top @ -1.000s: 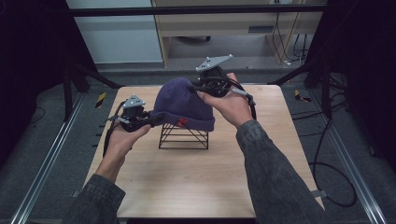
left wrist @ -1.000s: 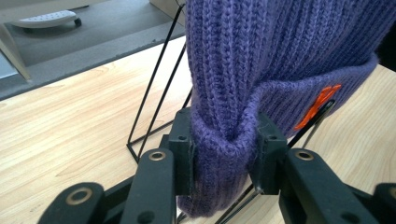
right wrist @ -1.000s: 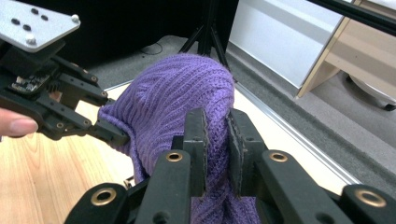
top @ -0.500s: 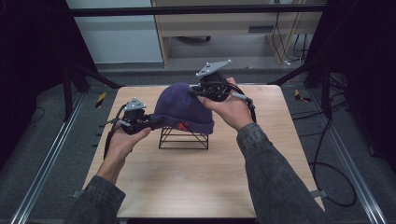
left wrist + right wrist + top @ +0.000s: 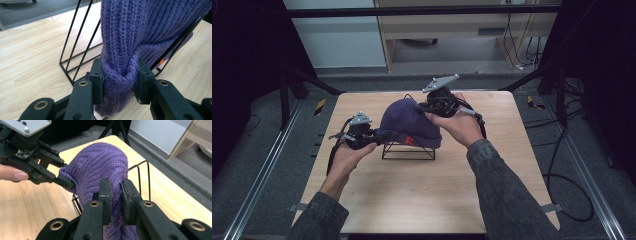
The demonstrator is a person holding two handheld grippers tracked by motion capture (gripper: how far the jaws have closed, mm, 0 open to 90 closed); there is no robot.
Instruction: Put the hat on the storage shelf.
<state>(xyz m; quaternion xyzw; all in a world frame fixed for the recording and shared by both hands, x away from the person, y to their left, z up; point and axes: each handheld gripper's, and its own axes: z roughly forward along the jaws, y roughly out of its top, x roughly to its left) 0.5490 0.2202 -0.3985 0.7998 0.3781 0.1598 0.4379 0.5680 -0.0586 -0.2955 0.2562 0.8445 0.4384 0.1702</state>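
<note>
1. From the high view you get a dim scene: the table (image 5: pixel 422 200) is evenly lit from above, the surroundings fall into near black.
2. Shadows under the wire rack (image 5: pixel 408 150) are soft and faint.
3. Your left gripper view is bright and sharp on the knitted hat (image 5: pixel 140 32); its far corners soften.
4. Your right gripper view blurs slightly in the background, with no glare.

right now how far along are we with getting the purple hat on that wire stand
Mostly done: the purple knit hat already drapes over the black wire stand on the table. In hand: the left hand-held gripper pinches the hat's cuff and the right hand-held gripper pinches its knit on the other side. Left: probably settle the hem, then let go with both.
</note>
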